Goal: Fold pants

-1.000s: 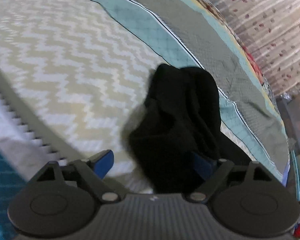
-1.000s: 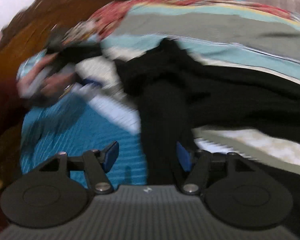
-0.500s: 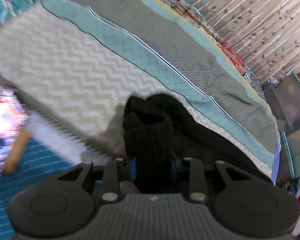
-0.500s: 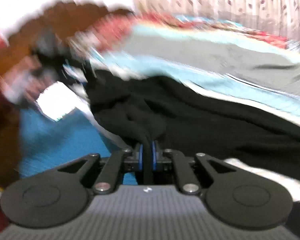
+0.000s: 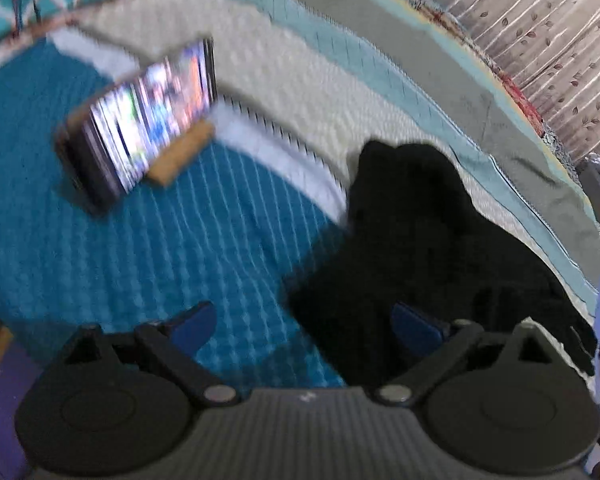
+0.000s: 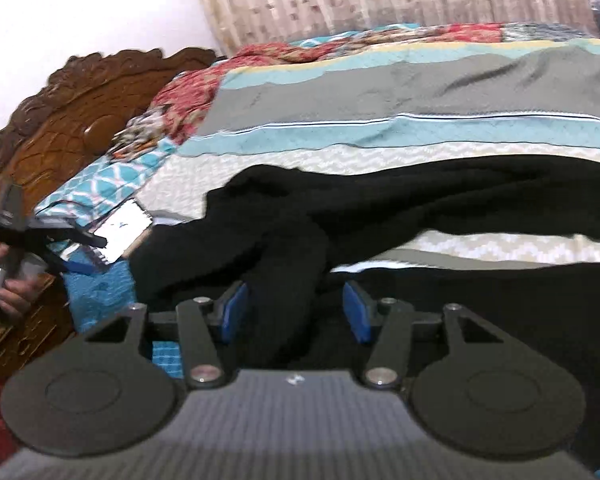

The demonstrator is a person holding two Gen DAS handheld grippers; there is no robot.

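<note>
My left gripper (image 5: 304, 320) has just spread wide; right gripper (image 6: 296, 310) just parted, pants (image 6: 380, 216) seemingly loose between; bedspread (image 5: 140, 248) bare leftward.

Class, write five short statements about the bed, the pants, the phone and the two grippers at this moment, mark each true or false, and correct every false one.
1. The pants are black. True.
2. The left gripper is clamped shut on the pants. False: its jaws stand wide apart after just opening, with cloth by the right pad only.
3. A lit phone stands propped on the bedspread. True.
4. The pants are neatly folded into a square. False: they lie bunched and spread across the bed.
5. The right gripper has pants cloth between its open fingers. True.
</note>
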